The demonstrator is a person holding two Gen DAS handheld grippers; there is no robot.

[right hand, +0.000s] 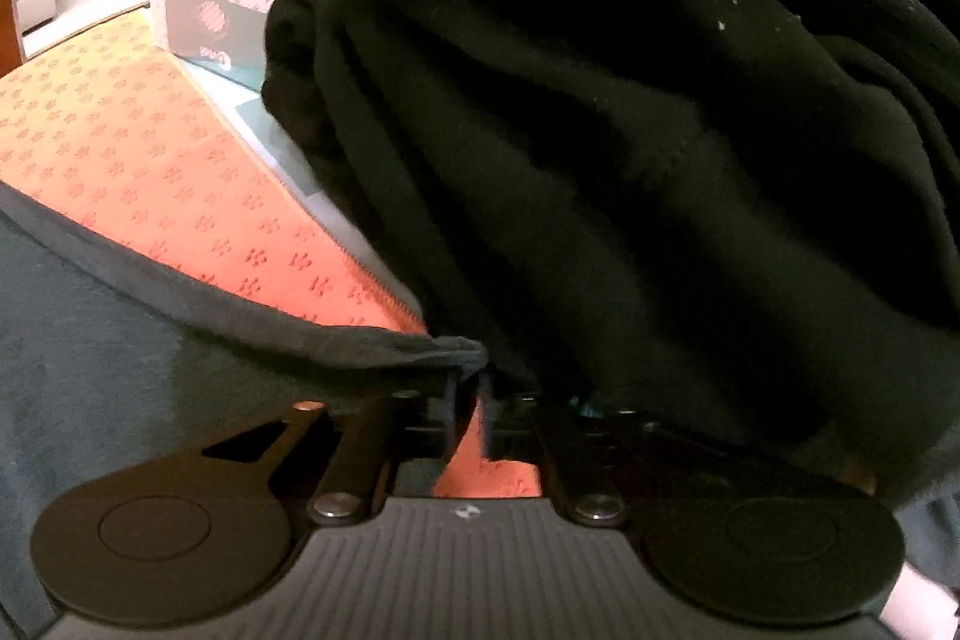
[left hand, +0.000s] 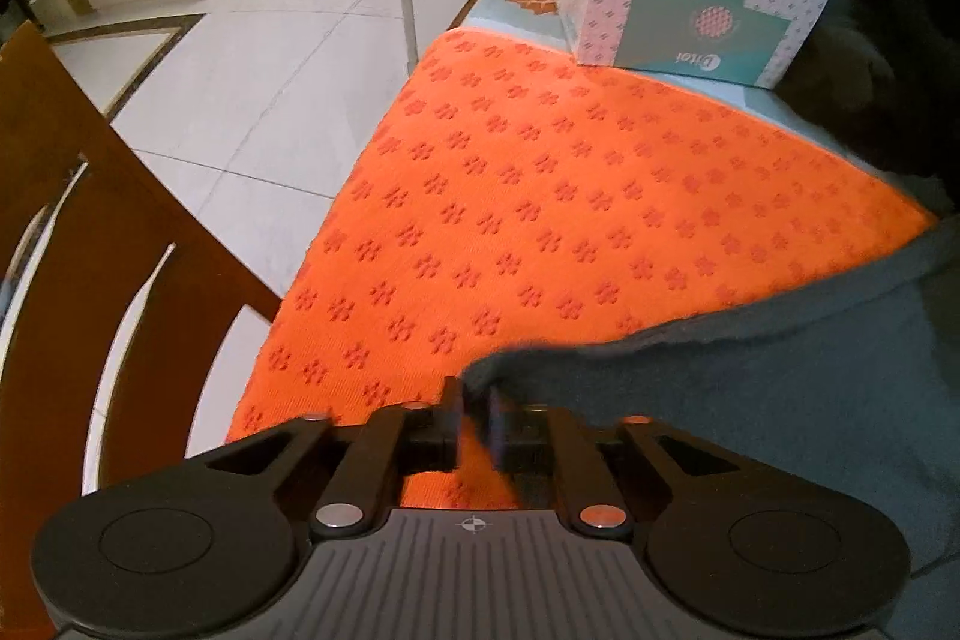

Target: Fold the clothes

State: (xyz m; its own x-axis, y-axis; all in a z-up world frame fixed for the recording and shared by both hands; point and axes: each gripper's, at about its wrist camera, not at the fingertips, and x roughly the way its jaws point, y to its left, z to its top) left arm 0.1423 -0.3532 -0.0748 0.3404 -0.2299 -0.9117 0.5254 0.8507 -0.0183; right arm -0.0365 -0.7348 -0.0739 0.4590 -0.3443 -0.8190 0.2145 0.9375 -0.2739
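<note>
Pinching a grey garment (left hand: 750, 400) corner in my left claw (left hand: 474, 415); my right claw (right hand: 471, 400) grips its bunched edge, black clothes (right hand: 630, 130) hiding the surface beyond.

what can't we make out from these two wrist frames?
- Grey garment: left wrist view, cut off by the right edge; full shape unknown.
- Black clothes pile: right wrist view, fills the frame, hides the table behind it.
- Right gripper: pinches the grey hem; grip depth hidden by cloth.
</note>
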